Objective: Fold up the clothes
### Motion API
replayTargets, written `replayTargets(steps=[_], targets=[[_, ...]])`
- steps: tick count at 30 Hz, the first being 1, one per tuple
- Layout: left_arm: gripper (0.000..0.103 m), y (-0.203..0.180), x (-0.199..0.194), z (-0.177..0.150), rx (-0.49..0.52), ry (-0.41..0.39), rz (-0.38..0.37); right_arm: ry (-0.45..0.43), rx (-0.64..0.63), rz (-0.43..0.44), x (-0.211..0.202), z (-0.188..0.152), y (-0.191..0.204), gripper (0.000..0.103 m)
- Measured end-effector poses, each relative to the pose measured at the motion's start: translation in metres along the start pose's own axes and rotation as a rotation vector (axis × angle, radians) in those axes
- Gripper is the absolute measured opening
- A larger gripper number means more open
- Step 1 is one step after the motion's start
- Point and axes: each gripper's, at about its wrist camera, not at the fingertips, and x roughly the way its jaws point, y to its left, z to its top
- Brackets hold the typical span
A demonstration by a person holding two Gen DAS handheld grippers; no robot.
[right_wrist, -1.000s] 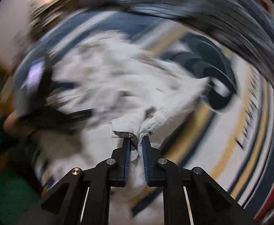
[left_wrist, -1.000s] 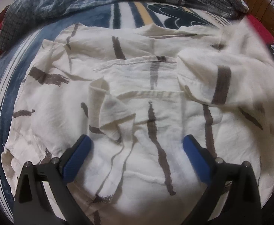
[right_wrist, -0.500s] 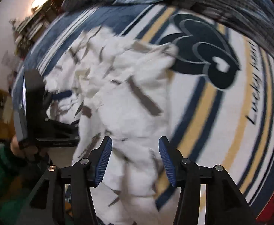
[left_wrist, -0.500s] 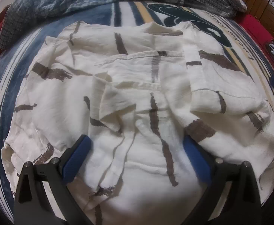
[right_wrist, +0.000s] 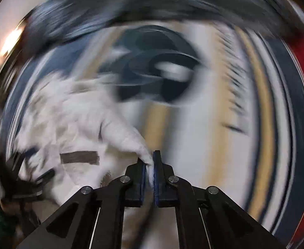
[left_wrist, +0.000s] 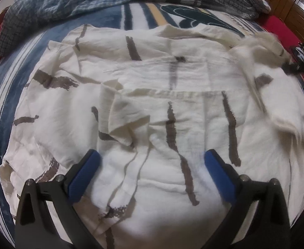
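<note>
Right gripper point(right_wrist: 149, 162) is clamped on a fold of the cream brown-streaked shirt point(left_wrist: 152, 108); left gripper point(left_wrist: 152, 164) is held open above. A sleeve fold seems underway; carrying it inward is called for next.

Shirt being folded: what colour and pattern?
Cream shirt with scattered dark brown brush-stroke stripes; clearest in the left wrist view.

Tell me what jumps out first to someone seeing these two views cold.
The cream shirt with brown brush strokes, spread crumpled over a blue striped blanket, fills the left wrist view. The left gripper hangs open above it. In the blurred right wrist view, the right gripper pinches a fold of that shirt.
</note>
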Motion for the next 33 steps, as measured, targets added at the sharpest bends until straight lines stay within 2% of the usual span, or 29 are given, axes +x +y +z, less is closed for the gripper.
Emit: replayTargets(steps=[2,4,6,7,8,10,11,15,17,19,20,21,22,24,26,28,29,30,33], targets=[[0.102,0.0,-0.001,0.0,0.004,0.002,-0.005,0.014,0.115,-0.044,0.003,-0.006,-0.037,0.009],[0.101,0.002,-0.003,0.0,0.008,0.006,-0.013,-0.03,0.17,0.006,-0.008,-0.015,-0.05,0.009],[0.097,0.006,-0.007,0.002,-0.004,0.011,-0.026,-0.107,0.133,0.051,-0.026,-0.022,-0.04,0.009],[0.096,0.009,-0.01,0.004,-0.011,0.015,-0.038,-0.129,0.09,0.096,-0.031,-0.024,-0.03,0.01],[0.09,0.014,-0.014,0.005,-0.022,0.012,-0.044,-0.139,0.032,0.165,-0.033,-0.024,-0.016,0.011],[0.089,0.03,-0.021,0.006,-0.066,0.0,-0.051,-0.075,-0.1,0.242,-0.019,-0.02,0.019,0.016],[0.089,0.037,-0.023,0.006,-0.093,0.001,-0.053,-0.037,-0.156,0.238,-0.008,-0.016,0.033,0.017],[0.087,0.055,-0.03,0.002,-0.141,0.028,-0.026,0.043,-0.278,0.089,0.041,0.008,0.068,0.017],[0.084,0.056,-0.042,-0.003,-0.126,-0.001,-0.006,0.029,-0.313,0.06,0.032,0.022,0.082,0.017],[0.085,0.061,-0.057,-0.01,-0.092,-0.033,-0.002,-0.045,-0.292,0.132,0.007,0.038,0.089,0.017],[0.086,0.064,-0.062,-0.015,-0.08,-0.04,0.013,-0.066,-0.286,0.144,-0.002,0.044,0.092,0.017],[0.086,0.069,-0.066,-0.02,-0.072,-0.041,0.036,-0.066,-0.29,0.119,-0.006,0.047,0.094,0.017],[0.086,0.073,-0.071,-0.025,-0.063,-0.043,0.059,-0.036,-0.293,0.083,-0.002,0.048,0.096,0.017],[0.086,0.082,-0.077,-0.034,-0.056,-0.043,0.092,0.079,-0.299,-0.011,0.016,0.049,0.097,0.017],[0.086,0.093,-0.078,-0.043,-0.071,-0.037,0.093,0.118,-0.301,-0.092,0.034,0.051,0.092,0.017],[0.086,0.101,-0.077,-0.049,-0.078,-0.045,0.138,0.112,-0.289,-0.069,0.047,0.055,0.092,0.017],[0.086,0.105,-0.075,-0.051,-0.086,-0.038,0.148,0.07,-0.279,-0.053,0.044,0.062,0.093,0.017],[0.086,0.109,-0.072,-0.052,-0.098,-0.022,0.147,0.027,-0.27,-0.036,0.042,0.068,0.095,0.017],[0.086,0.122,-0.07,-0.057,-0.167,-0.034,0.108,-0.067,-0.172,0.1,0.016,0.084,0.085,0.017]])
